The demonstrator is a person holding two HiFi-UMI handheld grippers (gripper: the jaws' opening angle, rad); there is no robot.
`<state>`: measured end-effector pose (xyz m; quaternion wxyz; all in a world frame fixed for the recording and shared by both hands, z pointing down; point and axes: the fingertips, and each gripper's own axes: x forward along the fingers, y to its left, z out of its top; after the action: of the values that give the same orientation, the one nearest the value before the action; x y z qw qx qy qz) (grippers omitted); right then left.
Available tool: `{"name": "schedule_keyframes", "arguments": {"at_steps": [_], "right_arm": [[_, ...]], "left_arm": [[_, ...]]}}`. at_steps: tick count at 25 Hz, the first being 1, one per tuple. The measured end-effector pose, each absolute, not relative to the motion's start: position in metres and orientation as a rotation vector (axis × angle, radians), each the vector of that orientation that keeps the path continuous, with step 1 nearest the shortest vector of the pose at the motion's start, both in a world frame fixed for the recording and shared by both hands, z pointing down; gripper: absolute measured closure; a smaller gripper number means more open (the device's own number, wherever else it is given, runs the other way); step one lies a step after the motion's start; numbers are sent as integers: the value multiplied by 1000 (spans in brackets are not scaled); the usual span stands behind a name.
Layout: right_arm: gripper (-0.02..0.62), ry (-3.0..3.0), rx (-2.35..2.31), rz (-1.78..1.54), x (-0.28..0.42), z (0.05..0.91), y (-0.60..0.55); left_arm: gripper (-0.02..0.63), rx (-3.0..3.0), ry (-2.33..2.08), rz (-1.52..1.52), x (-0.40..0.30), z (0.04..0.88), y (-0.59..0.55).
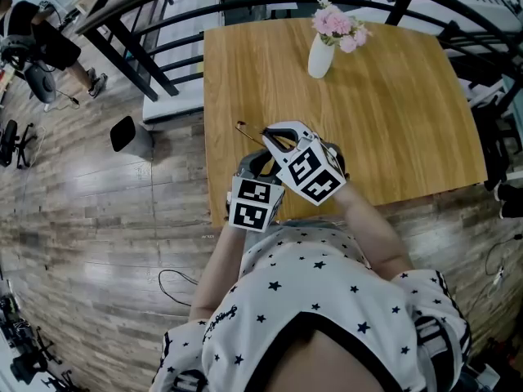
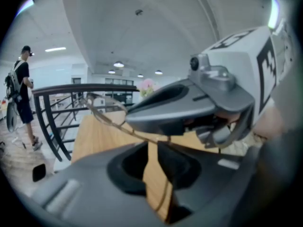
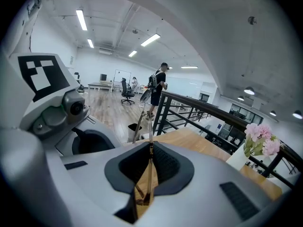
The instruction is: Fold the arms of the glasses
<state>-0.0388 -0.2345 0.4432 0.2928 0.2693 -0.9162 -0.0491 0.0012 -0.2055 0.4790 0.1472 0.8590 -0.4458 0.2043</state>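
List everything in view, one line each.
table: one, light wood, under the claws
vase: one, white, far side of table, pink flowers in it
glasses: one pair, thin gold frame, above table's near edge
railing: one, black, beyond table
bin: one, black, on floor left of table
bystander: one, dark clothes, far left
left claw: grey, jaws slightly apart, glasses arm in gap
right claw: grey, shut on glasses arm
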Motion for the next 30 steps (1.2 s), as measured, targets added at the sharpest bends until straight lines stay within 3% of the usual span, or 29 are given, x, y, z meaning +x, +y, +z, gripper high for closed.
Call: {"name": "schedule_keyframes", "arguments": {"at_steps": [30], "right_arm": [[575, -2415, 783, -105, -22, 440, -253]], "left_arm": [[532, 2427, -1315, 472, -12, 467, -210]]}}
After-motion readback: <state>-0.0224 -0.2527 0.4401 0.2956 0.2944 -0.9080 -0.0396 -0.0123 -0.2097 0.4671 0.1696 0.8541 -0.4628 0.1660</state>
